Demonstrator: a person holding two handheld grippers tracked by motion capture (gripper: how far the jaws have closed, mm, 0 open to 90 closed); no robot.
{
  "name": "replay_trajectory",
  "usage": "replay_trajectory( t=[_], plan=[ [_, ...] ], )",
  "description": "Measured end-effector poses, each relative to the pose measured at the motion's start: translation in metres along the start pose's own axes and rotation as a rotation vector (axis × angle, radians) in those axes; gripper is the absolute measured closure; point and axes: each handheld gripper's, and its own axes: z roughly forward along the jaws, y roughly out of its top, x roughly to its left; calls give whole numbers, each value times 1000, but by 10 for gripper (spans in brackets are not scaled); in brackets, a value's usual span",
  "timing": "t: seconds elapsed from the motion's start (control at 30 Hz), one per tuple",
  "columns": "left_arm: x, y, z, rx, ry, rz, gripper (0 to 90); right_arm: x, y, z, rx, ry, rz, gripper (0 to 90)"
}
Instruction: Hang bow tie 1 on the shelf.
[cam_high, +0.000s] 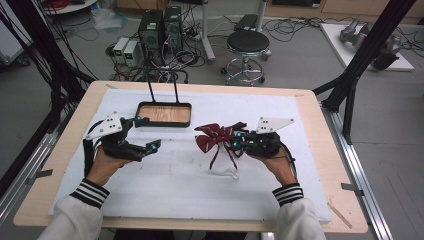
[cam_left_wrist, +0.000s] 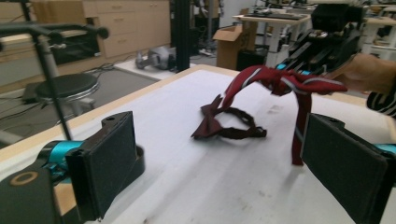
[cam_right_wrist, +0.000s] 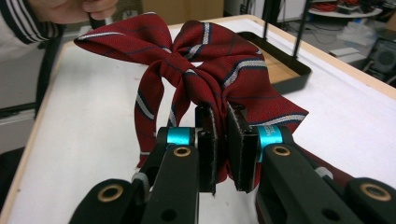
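A red bow tie (cam_high: 212, 137) with grey and dark stripes hangs lifted above the white mat, and my right gripper (cam_high: 233, 139) is shut on its knot. In the right gripper view the pads (cam_right_wrist: 208, 135) pinch the folded cloth (cam_right_wrist: 205, 56) near its middle. A striped tail (cam_left_wrist: 299, 126) droops towards the mat. My left gripper (cam_high: 146, 133) stands wide open to the left of the tie, with nothing between its jaws (cam_left_wrist: 224, 172). A darker maroon bow tie (cam_left_wrist: 210, 123) with a strap loop lies on the mat below the lifted one.
A black tray (cam_high: 164, 106) with a wooden floor and a tall wire handle stands at the back of the white mat (cam_high: 165, 185). Beyond the wooden table edge (cam_high: 200, 86) are a stool, computers and cables on the floor.
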Motion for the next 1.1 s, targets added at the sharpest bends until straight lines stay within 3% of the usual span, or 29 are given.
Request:
replay_trajectory(
  t=[0.33,0.6,0.83,1.1],
  plan=[
    [-10,10,28,27,-104,30,111,6,9,13,-41,11,-30,833],
    [-19,19,46,28,-162,42,110,10,18,24,-65,31,-52,832],
    [-28,25,55,30,-201,57,110,15,20,32,-36,27,-77,831],
    [-31,21,67,100,-198,62,110,19,23,32,-57,45,-87,829]
  ],
)
